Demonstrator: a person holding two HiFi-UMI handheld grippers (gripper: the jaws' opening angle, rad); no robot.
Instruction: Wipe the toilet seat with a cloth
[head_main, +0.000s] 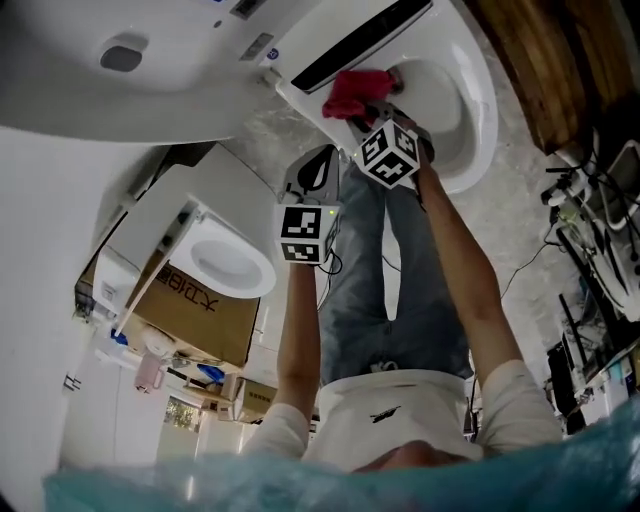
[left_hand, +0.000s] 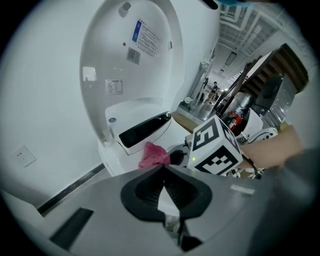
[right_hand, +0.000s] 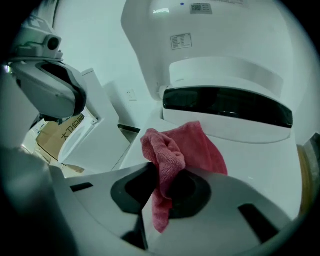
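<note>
At the rear of the toilet seat (right_hand: 265, 167): right gripper (right_hand: 162, 187) clamped on pink cloth (right_hand: 192, 145), cloth resting against seat. Left gripper (left_hand: 164, 186) jaws together, empty, clear of the toilet.

Even, bright indoor light; gripper views bulge with dark corners, near parts blurred.

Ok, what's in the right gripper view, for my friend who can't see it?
The right gripper has its grey jaws shut on a fluffy pink-red cloth, held over the back of a white toilet seat. Behind it runs a glossy black strip, with the white lid standing up.
</note>
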